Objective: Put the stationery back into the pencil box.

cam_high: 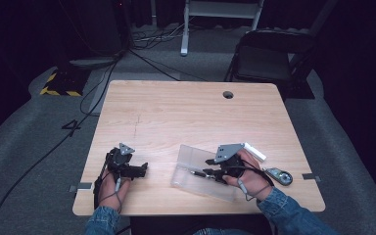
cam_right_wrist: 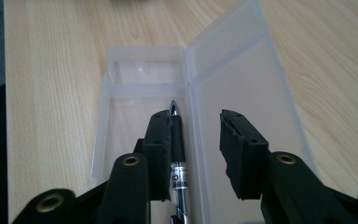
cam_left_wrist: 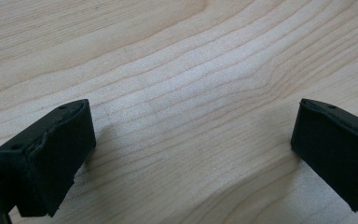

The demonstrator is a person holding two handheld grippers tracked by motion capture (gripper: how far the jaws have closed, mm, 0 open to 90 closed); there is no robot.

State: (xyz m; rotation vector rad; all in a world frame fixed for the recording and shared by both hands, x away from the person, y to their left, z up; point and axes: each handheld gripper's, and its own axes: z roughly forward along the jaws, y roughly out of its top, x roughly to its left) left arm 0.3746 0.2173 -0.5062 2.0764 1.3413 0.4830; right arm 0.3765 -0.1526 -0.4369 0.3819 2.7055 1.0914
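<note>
A clear plastic pencil case [cam_high: 188, 159] lies open at the table's front, right of centre. In the right gripper view its tray [cam_right_wrist: 142, 77] is on the left and its lid [cam_right_wrist: 242, 88] is folded out to the right. A black pen with a silver tip [cam_right_wrist: 177, 140] lies in the tray, and shows as a thin dark line [cam_high: 196, 172] from above. My right gripper [cam_right_wrist: 196, 119] is open just over the case, its left jaw against the pen [cam_high: 207, 167]. My left gripper [cam_left_wrist: 193, 109] stands wide open over bare wood at the front left [cam_high: 142, 169].
A white stick-shaped object [cam_high: 255, 151] and a small grey and green device [cam_high: 279, 176] lie right of the right hand. The wooden table [cam_high: 176, 112] has a cable hole [cam_high: 228, 94] at the back. A folding chair [cam_high: 267, 58] stands beyond the table.
</note>
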